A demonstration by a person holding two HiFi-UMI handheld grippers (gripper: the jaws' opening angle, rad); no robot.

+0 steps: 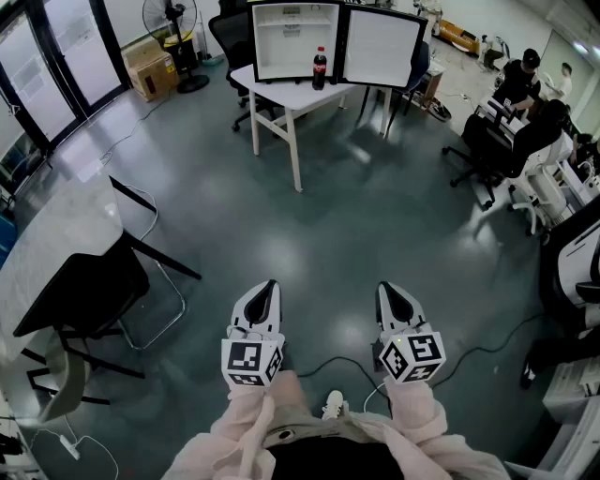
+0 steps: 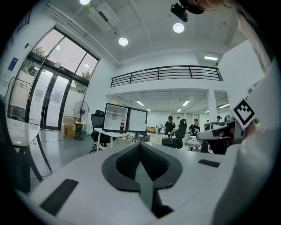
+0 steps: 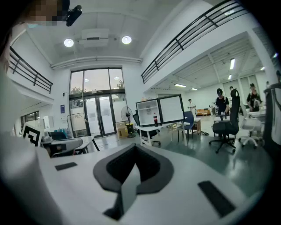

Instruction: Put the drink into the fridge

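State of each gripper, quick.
Left gripper: closed, empty.
Right gripper: closed, empty.

Dark cola bottle (image 1: 320, 68) with red label, upright on white table (image 1: 281, 95), just before open white fridge (image 1: 292, 28)

We find ourselves in a large open-plan office: people (image 1: 523, 73) sit by swivel chairs (image 1: 480, 150), glass doors (image 1: 56, 66) line one wall, a railed mezzanine (image 2: 167, 73) runs overhead, and a pedestal fan (image 1: 171, 21) stands beside a cardboard box (image 1: 150, 67).
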